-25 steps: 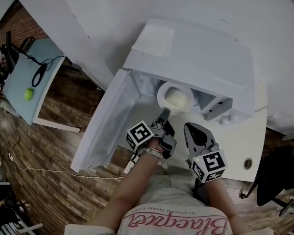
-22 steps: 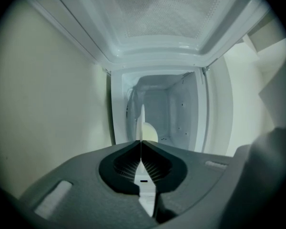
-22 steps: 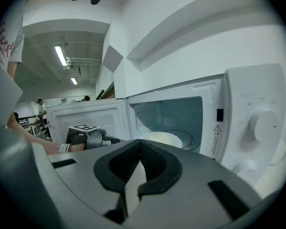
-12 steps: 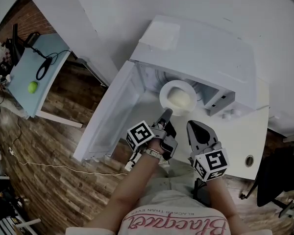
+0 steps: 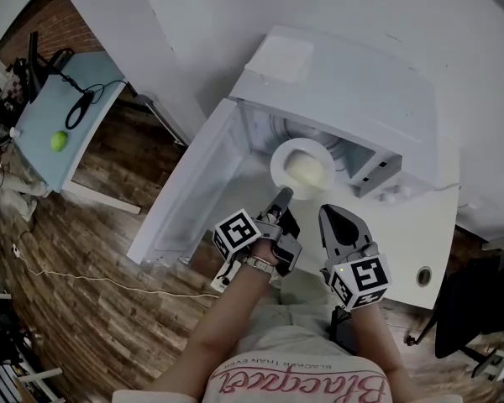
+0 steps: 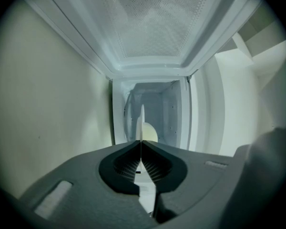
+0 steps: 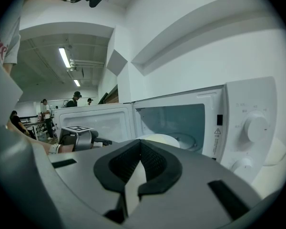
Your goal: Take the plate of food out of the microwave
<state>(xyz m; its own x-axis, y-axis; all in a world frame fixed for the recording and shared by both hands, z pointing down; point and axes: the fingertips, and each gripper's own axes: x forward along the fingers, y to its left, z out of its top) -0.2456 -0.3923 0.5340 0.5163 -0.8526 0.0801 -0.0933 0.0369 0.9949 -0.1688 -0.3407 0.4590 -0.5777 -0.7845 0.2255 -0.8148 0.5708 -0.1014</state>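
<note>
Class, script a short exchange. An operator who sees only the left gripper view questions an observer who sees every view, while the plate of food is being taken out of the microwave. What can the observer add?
Operator: My jaws are closed on a thin white edge. What is it?
Observer: In the head view, the left gripper pinches the near rim of the plate, which carries a pale mound of food.
Operator: And the other gripper?
Observer: The right gripper hangs outside the microwave, beside the left one, with its jaws together on nothing.
</note>
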